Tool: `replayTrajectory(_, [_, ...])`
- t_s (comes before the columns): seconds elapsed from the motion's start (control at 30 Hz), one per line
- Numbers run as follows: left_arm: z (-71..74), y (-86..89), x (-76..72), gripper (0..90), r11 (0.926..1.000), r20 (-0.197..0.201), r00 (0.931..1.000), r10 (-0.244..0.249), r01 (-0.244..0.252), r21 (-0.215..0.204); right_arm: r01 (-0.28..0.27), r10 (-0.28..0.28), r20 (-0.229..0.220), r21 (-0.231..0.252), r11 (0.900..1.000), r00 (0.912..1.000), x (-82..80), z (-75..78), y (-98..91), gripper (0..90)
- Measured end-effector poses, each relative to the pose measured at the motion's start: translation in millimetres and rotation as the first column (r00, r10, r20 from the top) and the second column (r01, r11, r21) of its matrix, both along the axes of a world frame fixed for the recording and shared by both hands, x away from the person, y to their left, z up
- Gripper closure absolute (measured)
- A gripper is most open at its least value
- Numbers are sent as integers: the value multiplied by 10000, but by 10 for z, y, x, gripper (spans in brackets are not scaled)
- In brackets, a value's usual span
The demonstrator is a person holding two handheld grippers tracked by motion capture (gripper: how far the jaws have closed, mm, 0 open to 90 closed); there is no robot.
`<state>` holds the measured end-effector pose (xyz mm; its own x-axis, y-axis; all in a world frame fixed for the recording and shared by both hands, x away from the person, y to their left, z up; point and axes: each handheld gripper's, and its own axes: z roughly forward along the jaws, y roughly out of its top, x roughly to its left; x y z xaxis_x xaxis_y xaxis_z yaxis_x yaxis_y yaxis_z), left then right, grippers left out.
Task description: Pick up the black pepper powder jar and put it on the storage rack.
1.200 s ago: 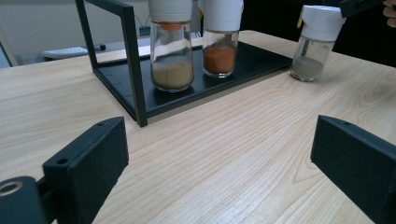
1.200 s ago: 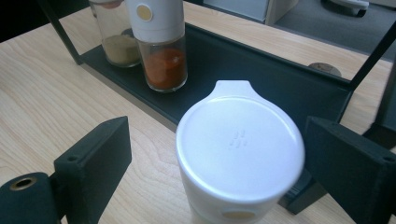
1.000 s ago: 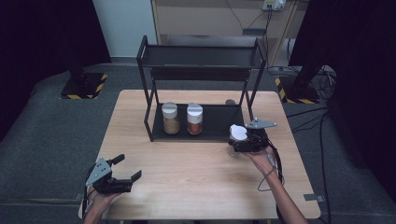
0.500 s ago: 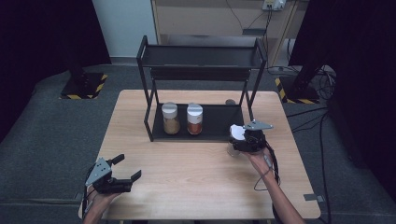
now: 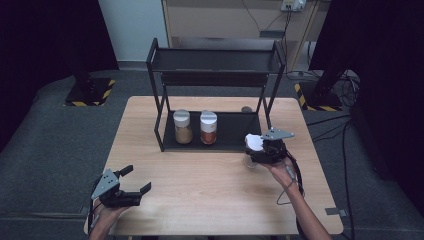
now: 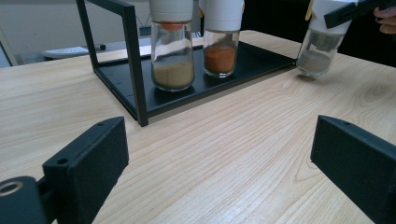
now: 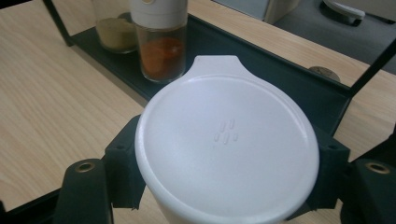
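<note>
Grey-spice jar [image 6: 321,44], white cap [image 7: 227,140]: clamped between the right gripper's [image 5: 263,149] jaws, pads pressing the cap from both sides. Jaws have just closed on it. In the left gripper view the jar sits tilted, its base at or just above the table [image 5: 210,185] — cannot tell if it touches. It lies just off the front right corner of the rack [image 5: 215,75], outside the tray.

Beyond the right gripper, on the rack's bottom tray: orange-spice jar [image 7: 161,46] nearest, tan-spice jar [image 7: 113,28] just beside that, farther off. Both upright, white-capped, close together but apart. A small round thing [image 7: 323,72] rests on the table behind the tray, past the gripper; too small to identify.

Left gripper [image 5: 131,186]: jaws spread wide, nothing between them, only bare tabletop. Held low near the table's front left corner, well apart from the right gripper. From it the rack stands ahead, tan jar nearest, the held jar ahead and to the right.

Rack's upper shelf bare black.
</note>
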<state>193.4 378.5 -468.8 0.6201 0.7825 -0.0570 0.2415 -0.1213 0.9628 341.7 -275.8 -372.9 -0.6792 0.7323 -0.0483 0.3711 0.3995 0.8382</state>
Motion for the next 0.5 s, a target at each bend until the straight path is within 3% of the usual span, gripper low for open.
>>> replayTrajectory(0.5, [3,-1,1,34,10000,-23,10000,-4,4,28,-946,946,-77,64,9955,9955,103,185,15,309])
